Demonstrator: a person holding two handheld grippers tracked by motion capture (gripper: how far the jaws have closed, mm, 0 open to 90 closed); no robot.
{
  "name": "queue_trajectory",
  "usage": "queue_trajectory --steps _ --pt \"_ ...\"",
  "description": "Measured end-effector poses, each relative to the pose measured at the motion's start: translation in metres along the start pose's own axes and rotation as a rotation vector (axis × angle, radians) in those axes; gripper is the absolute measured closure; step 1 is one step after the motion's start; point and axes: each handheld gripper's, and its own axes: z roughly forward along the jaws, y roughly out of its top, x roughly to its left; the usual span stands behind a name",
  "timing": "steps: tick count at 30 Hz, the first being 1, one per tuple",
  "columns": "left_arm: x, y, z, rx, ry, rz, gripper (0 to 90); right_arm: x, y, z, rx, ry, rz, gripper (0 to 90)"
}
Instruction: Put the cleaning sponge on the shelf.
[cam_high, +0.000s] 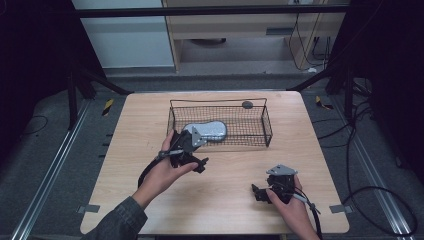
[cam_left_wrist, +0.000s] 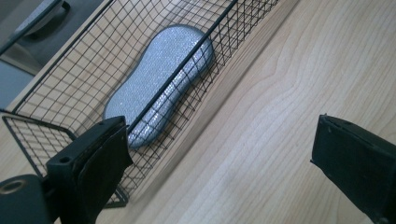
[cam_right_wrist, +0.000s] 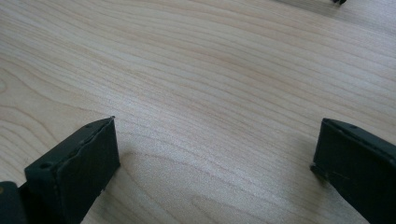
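Inside wire basket, silver sponge lying flat, left hand-held gripper gaping beside it

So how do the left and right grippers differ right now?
The left gripper is by the wire basket, facing the silver sponge inside; the right gripper is near the table's front, over bare wood. Both are open and hold nothing.
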Motion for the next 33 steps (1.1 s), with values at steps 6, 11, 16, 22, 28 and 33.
queue_trajectory --steps 6,11,16,22,28,33 --pt "-0.001 -0.020 -0.004 0.023 0.009 -0.029 3.9 0.000 0.000 0.000 0.000 0.001 0.001 0.4" --pt "-0.002 -0.040 -0.004 0.027 0.003 -0.073 4.4 0.000 0.000 0.000 0.000 0.001 0.001 0.4" --pt "-0.001 -0.060 -0.001 0.032 -0.010 -0.126 4.7 0.000 0.000 0.000 0.000 0.001 0.001 0.4" --pt "0.007 -0.083 0.003 0.041 0.013 -0.190 4.7 0.000 0.000 0.000 0.000 0.002 0.003 0.4" --pt "0.022 -0.105 0.003 0.025 0.030 -0.265 4.0 0.000 0.000 0.000 0.000 0.004 0.001 0.4" --pt "0.033 -0.120 0.003 0.026 0.050 -0.303 4.0 0.000 0.000 0.000 -0.001 0.004 -0.001 0.4"
